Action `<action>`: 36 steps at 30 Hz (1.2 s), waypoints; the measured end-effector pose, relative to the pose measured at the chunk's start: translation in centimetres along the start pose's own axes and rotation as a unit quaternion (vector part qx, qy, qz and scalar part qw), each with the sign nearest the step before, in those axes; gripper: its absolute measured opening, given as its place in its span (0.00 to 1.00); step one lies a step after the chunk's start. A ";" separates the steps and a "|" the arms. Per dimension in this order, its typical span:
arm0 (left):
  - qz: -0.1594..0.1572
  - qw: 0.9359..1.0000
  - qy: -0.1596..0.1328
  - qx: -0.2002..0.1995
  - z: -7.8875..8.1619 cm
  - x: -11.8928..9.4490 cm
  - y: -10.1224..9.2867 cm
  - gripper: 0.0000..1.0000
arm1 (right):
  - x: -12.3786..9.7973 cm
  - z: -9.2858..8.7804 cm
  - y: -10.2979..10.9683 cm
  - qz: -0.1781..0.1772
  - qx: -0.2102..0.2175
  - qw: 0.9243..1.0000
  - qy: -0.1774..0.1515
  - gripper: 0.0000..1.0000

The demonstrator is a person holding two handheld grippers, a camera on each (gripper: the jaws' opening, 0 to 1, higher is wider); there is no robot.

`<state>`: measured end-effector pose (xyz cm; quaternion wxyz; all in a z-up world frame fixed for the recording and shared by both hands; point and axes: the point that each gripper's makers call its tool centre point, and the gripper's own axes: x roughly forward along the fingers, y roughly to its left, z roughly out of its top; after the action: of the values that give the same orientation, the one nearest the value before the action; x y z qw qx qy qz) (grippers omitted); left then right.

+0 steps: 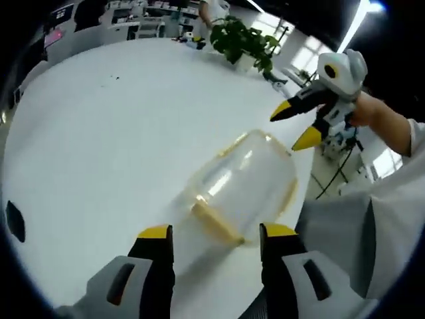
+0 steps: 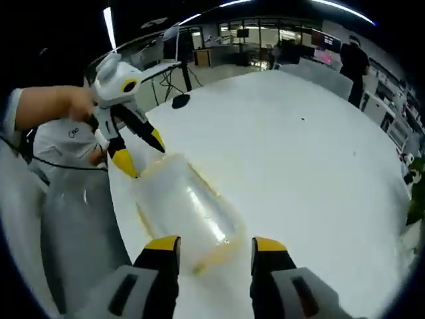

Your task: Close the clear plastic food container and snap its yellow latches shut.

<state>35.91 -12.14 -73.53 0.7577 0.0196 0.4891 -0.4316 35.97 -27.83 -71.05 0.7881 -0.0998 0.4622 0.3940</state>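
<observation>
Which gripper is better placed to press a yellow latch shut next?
Probably left: the left gripper has open jaws flanking a yellow latch on the container. The right gripper faces the other end.

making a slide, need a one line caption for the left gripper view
Open left gripper near a clear plastic food container with yellow latches on a white table; right gripper open beyond.

My white table [image 1: 119,133] — potted plant [image 1: 242,41] at its far edge; ceiling strip lights [image 2: 108,26], desks [image 2: 219,53] beyond.
</observation>
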 end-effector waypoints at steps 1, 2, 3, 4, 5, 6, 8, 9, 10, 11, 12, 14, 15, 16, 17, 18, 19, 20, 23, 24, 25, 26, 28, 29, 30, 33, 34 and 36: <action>-0.005 1.000 -0.004 -0.013 0.0 0.1 -0.3 0.48 | 0.1 0.0 0.0 -0.002 0.004 1.000 -0.001 0.40; -0.005 1.000 -0.010 -0.024 0.2 0.1 -0.4 0.48 | 0.2 -0.4 -0.1 -0.007 0.009 1.000 0.007 0.40; -0.005 0.999 -0.013 -0.031 0.2 0.2 -0.5 0.48 | 0.3 -0.7 -0.2 -0.009 0.009 1.000 0.013 0.39; -0.002 0.999 -0.023 -0.047 0.5 0.3 -0.4 0.47 | 0.5 -0.9 -0.2 -0.009 0.012 1.000 0.014 0.38; 0.003 0.998 -0.026 -0.059 0.5 0.3 -0.3 0.46 | 0.6 -1.2 -0.3 -0.011 0.016 1.000 0.018 0.37; 0.011 0.997 -0.029 -0.068 0.5 0.3 -0.1 0.46 | 0.7 -1.6 -0.4 -0.010 0.027 0.999 0.023 0.36; 0.022 0.994 -0.047 -0.097 0.7 0.3 0.3 0.46 | 0.9 -1.9 -0.2 -0.003 0.053 0.998 0.020 0.33; 0.019 0.992 -0.051 -0.116 0.7 0.3 0.2 0.45 | 1.0 -2.2 -0.2 -0.001 0.068 0.997 0.023 0.34; 0.017 0.990 -0.057 -0.125 0.8 0.4 0.0 0.45 | 1.0 -2.4 -0.2 -0.001 0.079 0.997 0.024 0.35; 0.016 0.990 -0.056 -0.129 0.7 0.4 -0.1 0.44 | 1.1 -2.5 -0.5 -0.003 0.084 0.996 0.024 0.35; 0.017 0.989 -0.054 -0.134 0.5 0.6 0.0 0.44 | 1.2 -2.5 -0.5 -0.002 0.086 0.996 0.023 0.35; 0.017 0.989 -0.052 -0.137 0.3 0.9 -0.4 0.43 | 1.2 -2.4 -0.3 -0.003 0.096 0.995 0.020 0.33; 0.015 0.989 -0.052 -0.136 0.4 1.1 -0.8 0.44 | 1.3 -2.2 -0.4 -0.008 0.104 0.994 0.017 0.33; 0.018 0.989 -0.051 -0.135 0.3 1.2 -0.9 0.44 | 1.4 -2.2 -0.5 -0.011 0.110 0.994 0.017 0.34; 0.022 0.989 -0.051 -0.134 0.4 1.4 -0.8 0.43 | 1.7 -2.3 -0.3 -0.008 0.111 0.994 0.020 0.35; 0.022 0.990 -0.048 -0.130 0.3 1.6 -0.9 0.39 | 1.8 -2.4 0.0 -0.002 0.111 0.994 0.024 0.35; 0.022 0.991 -0.046 -0.125 0.3 1.7 -1.1 0.37 | 2.0 -2.3 0.4 0.006 0.110 0.994 0.024 0.34; 0.022 0.991 -0.047 -0.126 0.4 1.8 -1.1 0.37 | 2.0 -2.2 0.4 0.004 0.112 0.993 0.025 0.34; 0.027 0.991 -0.044 -0.122 0.5 1.8 -1.2 0.38 | 2.1 -2.2 0.3 0.000 0.109 0.994 0.028 0.35; 0.027 0.991 -0.043 -0.127 0.4 1.8 -1.1 0.38 | 2.1 -2.2 0.3 0.000 0.114 0.993 0.029 0.35; 0.027 0.990 -0.043 -0.131 0.4 1.8 -1.1 0.38 | 2.1 -2.2 0.4 0.000 0.112 0.993 0.030 0.35; 0.027 0.990 -0.041 -0.130 0.4 1.8 -1.1 0.38 | 2.1 -2.2 0.4 0.000 0.111 0.993 0.030 0.35; 0.028 0.990 -0.036 -0.132 0.4 1.9 -1.1 0.37 | 2.1 -2.2 0.5 -0.002 0.110 0.993 0.032 0.34; 0.028 0.990 -0.033 -0.132 0.5 1.9 -1.2 0.37 | 2.1 -2.2 0.5 -0.003 0.110 0.993 0.033 0.34; 0.029 0.991 -0.030 -0.127 0.5 1.9 -1.2 0.37 | 2.1 -2.2 0.5 -0.004 0.111 0.993 0.034 0.33; 0.032 0.991 -0.030 -0.129 0.5 2.0 -1.3 0.37 | 2.1 -2.1 0.6 -0.009 0.110 0.993 0.039 0.33; 0.033 0.991 -0.030 -0.128 0.5 2.0 -1.3 0.36 | 2.1 -2.1 0.6 -0.008 0.110 0.993 0.039 0.33; 0.031 0.991 -0.024 -0.129 0.5 2.1 -1.3 0.35 | 2.2 -2.1 0.6 -0.007 0.111 0.993 0.041 0.33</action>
<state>35.75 -14.53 -74.34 0.7787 -0.0738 0.5214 -0.3411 34.75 -27.37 -73.88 0.7776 -0.0313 0.5342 0.3301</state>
